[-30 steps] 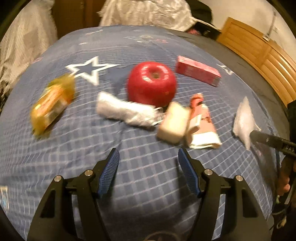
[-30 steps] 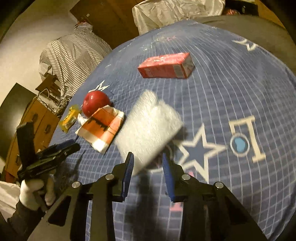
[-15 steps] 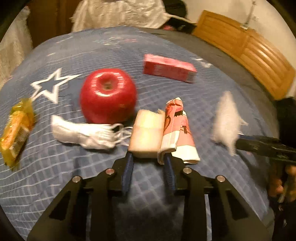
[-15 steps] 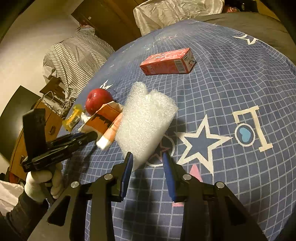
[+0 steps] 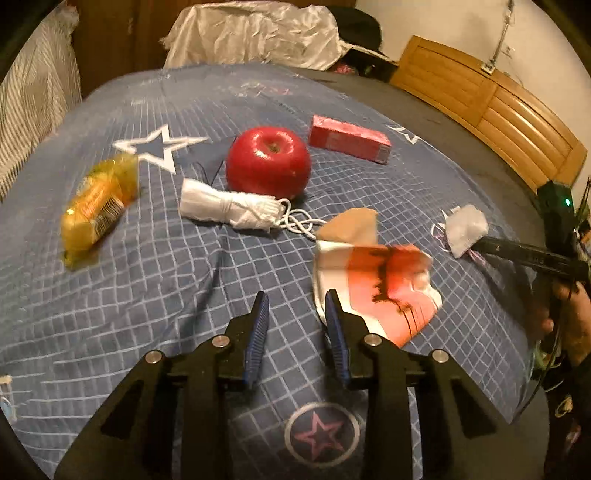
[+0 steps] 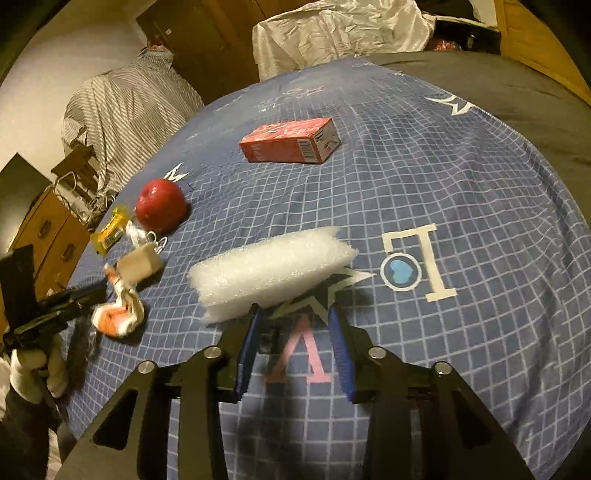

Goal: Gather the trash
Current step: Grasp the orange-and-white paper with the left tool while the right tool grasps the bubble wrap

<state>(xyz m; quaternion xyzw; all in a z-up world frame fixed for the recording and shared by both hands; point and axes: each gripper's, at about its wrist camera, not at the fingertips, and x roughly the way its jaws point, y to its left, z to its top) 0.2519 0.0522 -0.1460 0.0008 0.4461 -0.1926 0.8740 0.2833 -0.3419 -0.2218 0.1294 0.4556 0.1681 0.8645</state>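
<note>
On the blue checked bedspread lie an orange-and-white wrapper (image 5: 376, 280), a tan block (image 5: 351, 223), a rolled white cloth with a cord (image 5: 232, 208) and a yellow snack packet (image 5: 98, 205). My left gripper (image 5: 297, 310) is open; its right finger touches the wrapper's edge, nothing lies between the fingers. A white foam sheet (image 6: 269, 271) lies flat just beyond my right gripper (image 6: 293, 323), which is open; the foam is outside the fingers. The foam also shows in the left wrist view (image 5: 465, 229).
A red apple (image 5: 267, 162) and a red carton (image 5: 349, 138) sit farther back on the bed. A wooden headboard (image 5: 491, 110) is at the right, a crumpled silver sheet (image 5: 255, 33) behind, striped fabric (image 6: 125, 107) and a wooden cabinet (image 6: 48, 240) at the left.
The left gripper pulled back and opened; the wrapper came away from the tan block and now lies unfolded. The right gripper opened and the foam sheet dropped flat onto the bed.
</note>
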